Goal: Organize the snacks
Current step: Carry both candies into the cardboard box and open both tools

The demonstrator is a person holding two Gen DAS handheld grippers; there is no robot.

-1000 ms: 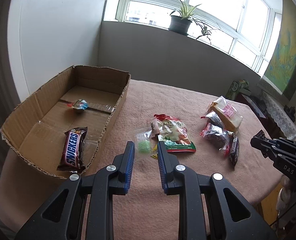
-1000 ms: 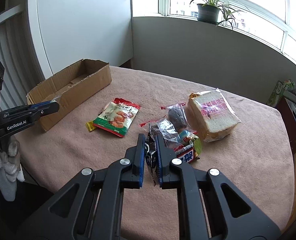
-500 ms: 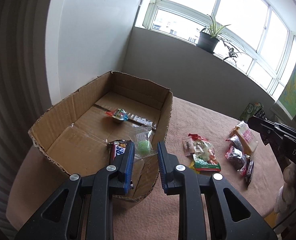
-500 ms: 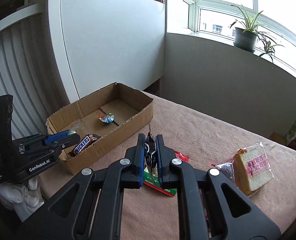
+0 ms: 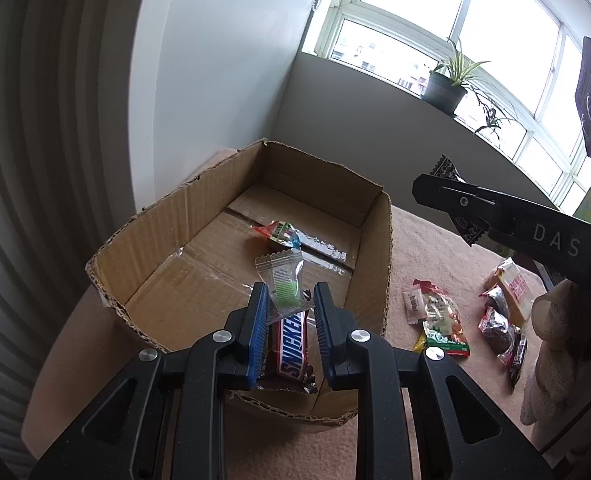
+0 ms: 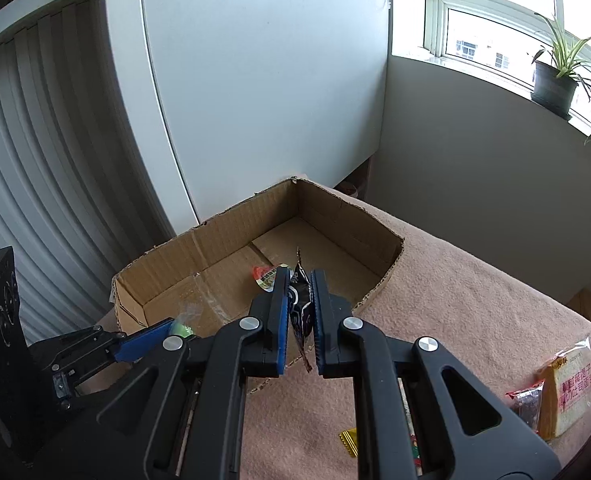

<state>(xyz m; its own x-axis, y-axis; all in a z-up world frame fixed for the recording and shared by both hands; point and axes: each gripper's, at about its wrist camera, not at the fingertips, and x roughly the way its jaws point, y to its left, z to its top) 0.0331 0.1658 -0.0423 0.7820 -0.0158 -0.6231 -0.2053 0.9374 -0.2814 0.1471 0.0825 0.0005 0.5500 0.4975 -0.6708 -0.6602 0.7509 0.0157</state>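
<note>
An open cardboard box (image 5: 167,224) stands at the table's left; it also shows in the right wrist view (image 6: 347,208). In it lie a Snickers bar (image 5: 293,344) and a small jelly cup (image 5: 281,234). My left gripper (image 5: 289,300) is over the box's near end, jaws parted, with a clear packet holding a green sweet (image 5: 283,284) between them, touching the left pad. My right gripper (image 6: 299,292) is shut on a dark snack packet (image 6: 299,308) above the box's right wall.
Several snacks lie on the pink tablecloth right of the box: a red and green bag (image 5: 439,322), dark packets (image 5: 499,326) and wrapped bread (image 6: 567,388). A potted plant (image 5: 445,84) stands on the windowsill. A white wall panel is behind the box.
Both grippers have moved left from the snack pile to over the box, each carrying its packet. The left gripper's jaws stand wider apart than before.
</note>
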